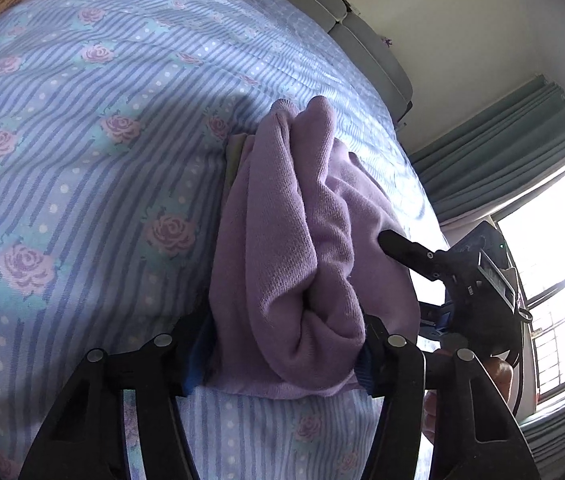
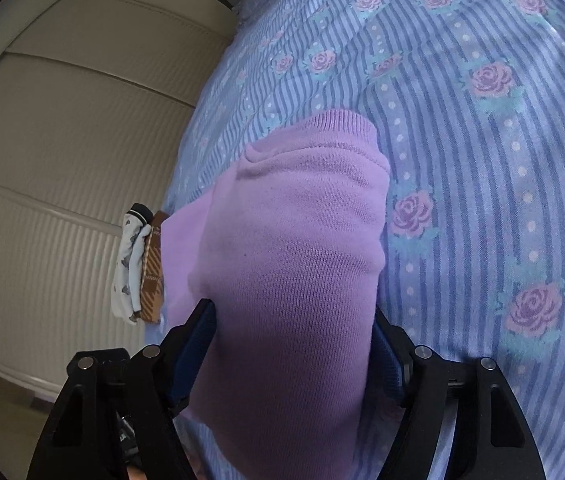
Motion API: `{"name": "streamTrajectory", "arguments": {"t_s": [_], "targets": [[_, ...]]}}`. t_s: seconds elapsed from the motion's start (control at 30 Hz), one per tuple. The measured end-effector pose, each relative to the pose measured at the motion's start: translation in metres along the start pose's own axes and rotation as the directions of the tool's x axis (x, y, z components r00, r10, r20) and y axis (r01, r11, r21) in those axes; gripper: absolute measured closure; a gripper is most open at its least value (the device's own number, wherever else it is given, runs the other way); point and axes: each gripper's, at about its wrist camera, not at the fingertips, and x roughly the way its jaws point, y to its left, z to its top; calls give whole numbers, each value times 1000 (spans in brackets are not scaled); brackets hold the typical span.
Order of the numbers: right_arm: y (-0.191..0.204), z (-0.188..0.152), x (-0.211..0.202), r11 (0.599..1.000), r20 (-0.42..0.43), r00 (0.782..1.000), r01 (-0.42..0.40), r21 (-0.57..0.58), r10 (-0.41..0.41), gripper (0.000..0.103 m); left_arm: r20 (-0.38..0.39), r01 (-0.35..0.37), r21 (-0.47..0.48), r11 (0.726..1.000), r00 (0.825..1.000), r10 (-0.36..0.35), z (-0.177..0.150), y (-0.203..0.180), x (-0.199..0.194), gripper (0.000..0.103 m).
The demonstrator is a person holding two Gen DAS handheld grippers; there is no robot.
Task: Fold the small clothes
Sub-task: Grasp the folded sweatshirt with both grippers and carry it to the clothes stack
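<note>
A lilac knitted garment (image 1: 290, 240) hangs bunched over the bed with the blue striped rose-print sheet (image 1: 82, 140). My left gripper (image 1: 282, 360) is shut on its near bundled edge. My right gripper (image 2: 294, 344) is shut on another part of the same garment (image 2: 294, 240), whose ribbed hem points away from me. In the left wrist view the right gripper (image 1: 394, 246) shows at the garment's right side, one black finger pressed against the cloth. The garment is held up off the sheet between both grippers.
Folded small clothes, one white printed and one brown plaid (image 2: 142, 264), lie at the bed's left edge in the right wrist view. A grey headboard (image 1: 370, 52), green curtains (image 1: 502, 140) and a bright window (image 1: 554, 260) stand beyond the bed. A ribbed wardrobe door (image 2: 62, 160) is at left.
</note>
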Motion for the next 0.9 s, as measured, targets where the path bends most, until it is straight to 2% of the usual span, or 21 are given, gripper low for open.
{"name": "streamTrajectory", "arguments": {"t_s": [0.2,0.3,0.63,0.9], "targets": [[2,-4,-6,1000,32,999,6,1,-6,51,3,5,17,1000,1000,-5,0,0,-5,60],[10,-7,-12,999,50,998,25,-20,-24,55,-1,1,35,999,1000,-1,1,-6,-13,61],[49,-21,-43,999,90,996,16,-47,-12,58,16,32,73,997,999,-33,9,-25,-57,62],[126,-29,-48,995,120,992,-16,-99,28,58,85,34,108,994,995,-43,31,-28,-126,62]]}}
